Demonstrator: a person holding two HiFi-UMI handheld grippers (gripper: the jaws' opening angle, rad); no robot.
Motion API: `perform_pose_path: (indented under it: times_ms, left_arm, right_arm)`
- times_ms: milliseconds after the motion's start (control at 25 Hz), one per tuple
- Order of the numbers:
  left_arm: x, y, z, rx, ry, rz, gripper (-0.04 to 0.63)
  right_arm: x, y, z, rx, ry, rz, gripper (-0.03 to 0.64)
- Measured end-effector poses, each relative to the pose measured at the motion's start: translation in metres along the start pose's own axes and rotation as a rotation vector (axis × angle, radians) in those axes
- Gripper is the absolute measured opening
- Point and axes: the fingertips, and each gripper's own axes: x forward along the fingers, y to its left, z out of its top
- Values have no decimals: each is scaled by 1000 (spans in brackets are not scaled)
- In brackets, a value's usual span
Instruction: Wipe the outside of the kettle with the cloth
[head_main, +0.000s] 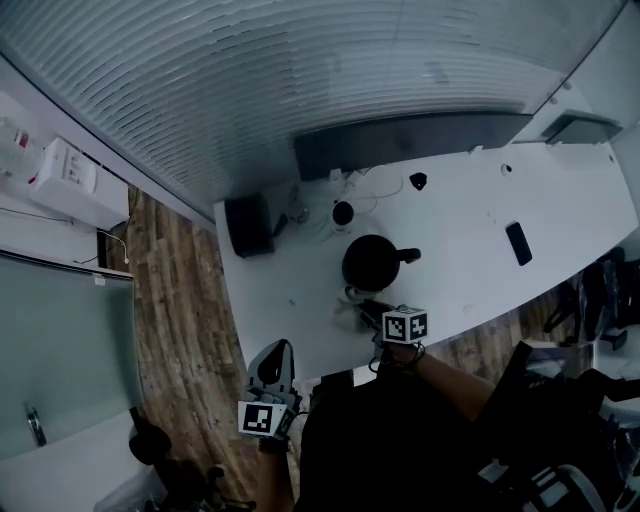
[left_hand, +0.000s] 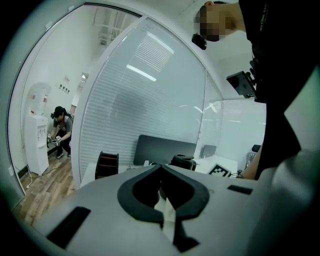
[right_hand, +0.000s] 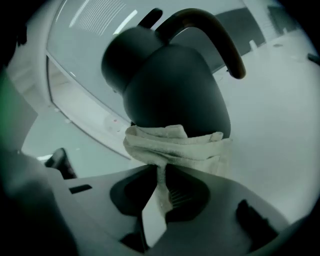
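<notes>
The right gripper (right_hand: 160, 172) pinches a bunched white cloth (right_hand: 175, 142) against the lower side of the black kettle (right_hand: 175, 90), which stands near the bench's (head_main: 470, 225) front edge. The left gripper (left_hand: 161, 170) hangs just off that edge, its jaws pressed together on nothing.

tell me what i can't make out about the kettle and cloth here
- Kettle base: right gripper view, bunched cloth covers it.
- Cloth's pinched end: same view, hidden inside the shut right tool.
- Cloth in head view: too small and dark, near the tool's marker cube.
- Kettle in left gripper view: mostly behind the left tool.
</notes>
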Motion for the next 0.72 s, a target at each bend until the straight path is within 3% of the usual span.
perform_pose_path:
  times_ms: [80,200,360,520,720]
  left_arm:
    - [10,-6,0,5,12,5,5]
    - [31,-19,1,6,26,26,5]
    - [66,-40,8,-6,6,87,5]
    - [100,-71,18,0,-23,129,5]
    - [114,-115,13,28,6,216,5]
  right_arm:
    - [-46,9,3,-51,41,179,57]
    - [-138,22,42,-140,-5,388,57]
    - [-218,14,146,-345,-53,513,57]
    - [-195,-1,231,-543,107,622,57]
    - [-127,0,238,-695,390,814,57]
